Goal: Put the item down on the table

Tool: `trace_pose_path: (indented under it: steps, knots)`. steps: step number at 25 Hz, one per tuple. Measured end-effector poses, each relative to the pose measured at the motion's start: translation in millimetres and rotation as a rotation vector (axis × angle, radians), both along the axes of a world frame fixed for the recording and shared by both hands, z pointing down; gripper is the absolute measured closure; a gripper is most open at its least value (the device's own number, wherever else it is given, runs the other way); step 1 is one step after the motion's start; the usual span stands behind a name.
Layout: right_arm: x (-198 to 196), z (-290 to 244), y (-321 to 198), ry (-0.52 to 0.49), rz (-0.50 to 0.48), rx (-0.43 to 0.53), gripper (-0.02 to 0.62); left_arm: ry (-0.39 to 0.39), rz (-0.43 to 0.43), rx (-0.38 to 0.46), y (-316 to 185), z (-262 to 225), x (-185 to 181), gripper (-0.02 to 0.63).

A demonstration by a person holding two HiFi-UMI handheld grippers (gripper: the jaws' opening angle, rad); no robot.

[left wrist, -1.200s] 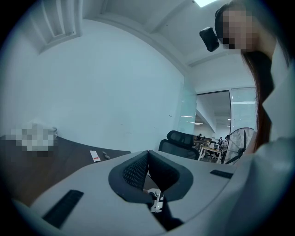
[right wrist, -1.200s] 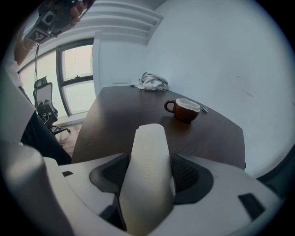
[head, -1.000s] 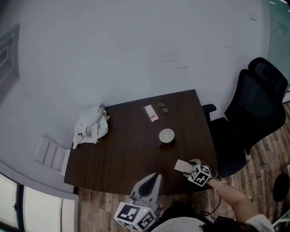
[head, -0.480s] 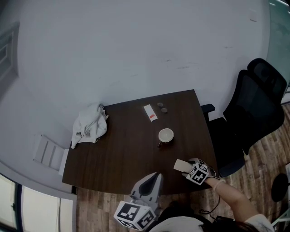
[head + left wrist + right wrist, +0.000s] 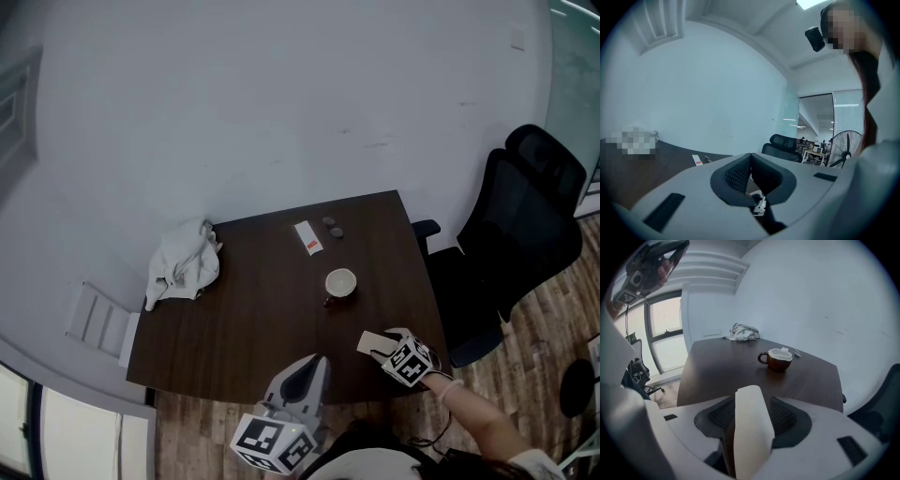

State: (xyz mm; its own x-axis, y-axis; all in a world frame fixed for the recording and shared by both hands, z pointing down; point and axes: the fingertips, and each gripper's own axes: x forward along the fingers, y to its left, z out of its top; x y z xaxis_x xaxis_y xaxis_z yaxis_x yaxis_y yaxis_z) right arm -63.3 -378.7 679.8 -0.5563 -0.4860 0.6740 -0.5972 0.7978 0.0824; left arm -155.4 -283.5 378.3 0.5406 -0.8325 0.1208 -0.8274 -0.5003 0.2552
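A flat cream-white item [image 5: 751, 427] stands upright between the pads of my right gripper [image 5: 752, 405], filling the gap. The jaws have just been closing, and they are shut on the item. In the head view this gripper [image 5: 380, 349] hovers over the near right part of the dark wooden table [image 5: 234, 319], and the item [image 5: 371, 342] sticks out from its tip. My left gripper [image 5: 305, 373] hangs at the table's near edge. Its pads meet at the tip, shut, with nothing between them [image 5: 751, 157].
A brown cup [image 5: 340, 283] with a white inside stands mid-table, ahead of the right gripper [image 5: 779, 358]. A crumpled white cloth [image 5: 183, 264] lies at the far left. A white packet [image 5: 307, 237] and two small dark discs [image 5: 333, 227] lie at the far edge. A black office chair [image 5: 520, 225] stands to the right.
The right gripper has lifted slightly with the cream item still between its jaws. The left gripper has kept its place.
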Motion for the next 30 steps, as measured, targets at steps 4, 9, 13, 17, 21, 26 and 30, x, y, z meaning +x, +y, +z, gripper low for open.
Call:
trace_pose_path:
  steps: [4,9,13,17,21,26,30]
  knots:
    - [2,-24,-2,-0.080,0.085,0.037,0.384,0.000,-0.008,0.013,2,-3,-6,0.588]
    - [2,-58,1,-0.174,0.159,0.083,0.437,-0.009,-0.022,0.029,5,-5,-14,0.588]
    - [1,-78,6,-0.221,0.193,0.108,0.463,-0.012,-0.035,0.033,8,-9,-19,0.588]
    - [2,-98,12,-0.276,0.239,0.130,0.499,-0.012,-0.042,0.041,11,-11,-24,0.588]
    - [3,-116,19,-0.325,0.283,0.150,0.530,-0.004,-0.032,0.056,12,-10,-27,0.588]
    - [5,-141,28,-0.372,0.318,0.185,0.558,-0.009,-0.031,0.060,13,-14,-28,0.588]
    - [8,-160,35,-0.397,0.328,0.213,0.571,-0.007,-0.027,0.060,13,-19,-24,0.588]
